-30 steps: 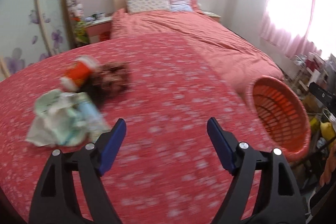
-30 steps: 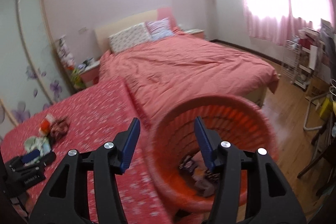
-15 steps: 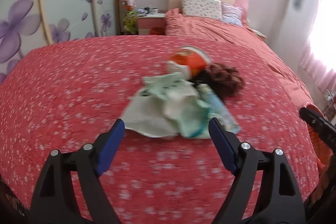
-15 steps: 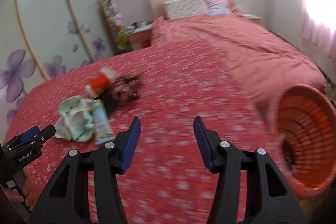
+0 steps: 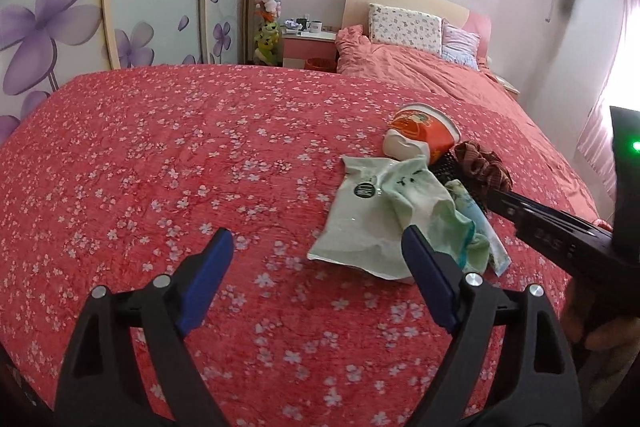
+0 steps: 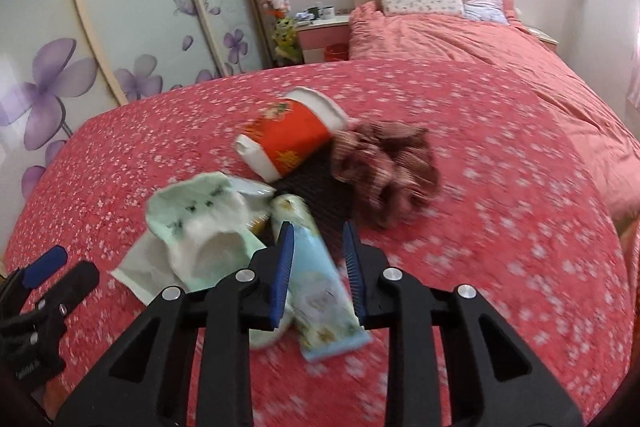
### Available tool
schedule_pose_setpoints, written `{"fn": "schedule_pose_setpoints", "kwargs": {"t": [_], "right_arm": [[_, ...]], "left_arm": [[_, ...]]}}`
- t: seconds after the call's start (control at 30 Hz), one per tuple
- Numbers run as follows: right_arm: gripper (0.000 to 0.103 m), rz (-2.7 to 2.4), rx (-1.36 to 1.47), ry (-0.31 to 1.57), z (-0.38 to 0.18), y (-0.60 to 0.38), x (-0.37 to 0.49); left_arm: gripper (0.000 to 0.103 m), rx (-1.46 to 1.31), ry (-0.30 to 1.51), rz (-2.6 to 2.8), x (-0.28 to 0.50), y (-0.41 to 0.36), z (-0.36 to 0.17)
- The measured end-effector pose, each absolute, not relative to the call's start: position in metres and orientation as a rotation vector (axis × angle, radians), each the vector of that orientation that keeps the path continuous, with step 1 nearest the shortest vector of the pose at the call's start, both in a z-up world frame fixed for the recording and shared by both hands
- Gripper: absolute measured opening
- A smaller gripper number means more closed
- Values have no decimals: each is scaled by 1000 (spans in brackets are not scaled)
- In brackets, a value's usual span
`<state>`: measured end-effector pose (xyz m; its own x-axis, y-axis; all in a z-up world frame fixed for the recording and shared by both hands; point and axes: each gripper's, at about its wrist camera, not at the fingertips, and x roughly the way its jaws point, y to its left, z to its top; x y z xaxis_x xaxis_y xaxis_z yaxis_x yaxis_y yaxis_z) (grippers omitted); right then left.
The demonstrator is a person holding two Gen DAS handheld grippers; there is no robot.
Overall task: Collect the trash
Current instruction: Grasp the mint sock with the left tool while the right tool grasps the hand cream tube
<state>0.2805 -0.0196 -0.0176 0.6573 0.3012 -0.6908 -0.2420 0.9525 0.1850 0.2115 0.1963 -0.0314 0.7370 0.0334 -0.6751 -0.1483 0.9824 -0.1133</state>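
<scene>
Right gripper (image 6: 318,259): jaws just narrowing, astride the pale blue tube (image 6: 320,287), not visibly clamped. Left gripper (image 5: 316,267): jaws apart, empty, beside the tube.

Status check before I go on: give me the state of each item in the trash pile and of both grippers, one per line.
Red paper cup: on its side on the bedspread, mouth facing away.
Pale blue tube: lying flat, between the right gripper's jaws, not clearly pinched.
Green wrapper: crumpled, lying flat.
Green sock: bunched on the wrapper.
Brown scrunchie: loose beside the cup.
Left gripper: open, empty.
Right gripper: jaws just closing around the tube.
</scene>
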Motion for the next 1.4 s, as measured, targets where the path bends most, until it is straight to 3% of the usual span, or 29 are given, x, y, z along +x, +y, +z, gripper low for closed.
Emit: {"fn": "schedule_pose_setpoints", "kwargs": {"t": [0.63, 0.77, 1.03, 1.4], "right_arm": [[32, 311, -41, 863, -39, 8, 303], [29, 319, -80, 862, -38, 10, 301], [28, 286, 84, 825, -24, -49, 273], [28, 169, 187, 827, -35, -119, 256]], "left_arm": [[84, -199, 748, 89, 221, 204, -41], [84, -200, 744, 83, 223, 197, -38], [84, -163, 745, 33, 235, 168, -35], [74, -61, 789, 42, 276, 115, -50]]}}
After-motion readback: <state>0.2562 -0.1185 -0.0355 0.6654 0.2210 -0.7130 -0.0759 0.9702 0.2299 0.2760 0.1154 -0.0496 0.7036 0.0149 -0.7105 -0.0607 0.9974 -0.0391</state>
